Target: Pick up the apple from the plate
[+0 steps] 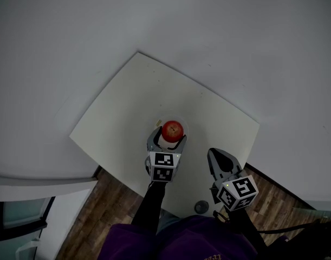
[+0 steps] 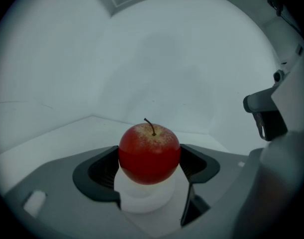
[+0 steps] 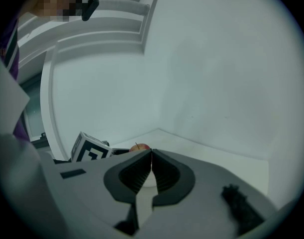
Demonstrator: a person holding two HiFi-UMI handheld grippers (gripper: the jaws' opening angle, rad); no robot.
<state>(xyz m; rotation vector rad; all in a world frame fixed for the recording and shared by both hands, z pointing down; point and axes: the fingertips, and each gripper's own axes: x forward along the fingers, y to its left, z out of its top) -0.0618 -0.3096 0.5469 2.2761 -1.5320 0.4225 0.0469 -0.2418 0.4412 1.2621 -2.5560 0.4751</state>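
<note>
Your L gripper [image 2: 150, 159] has its jaws pressed on both sides of the apple [image 2: 149, 151], which apparently sits on the white plate [image 2: 142, 198] at table [image 1: 127, 118] ctr, so grasp looks done, lift's left; R gripper [image 3: 151, 169], jaws together & empty, hovers at the apple's 5 o'clock.

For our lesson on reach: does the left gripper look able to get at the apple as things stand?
Likely yes: the left gripper holds its jaws either side of the apple on its white plate, seemingly touching it, nothing between. The right gripper, jaws together, sits aside.
</note>
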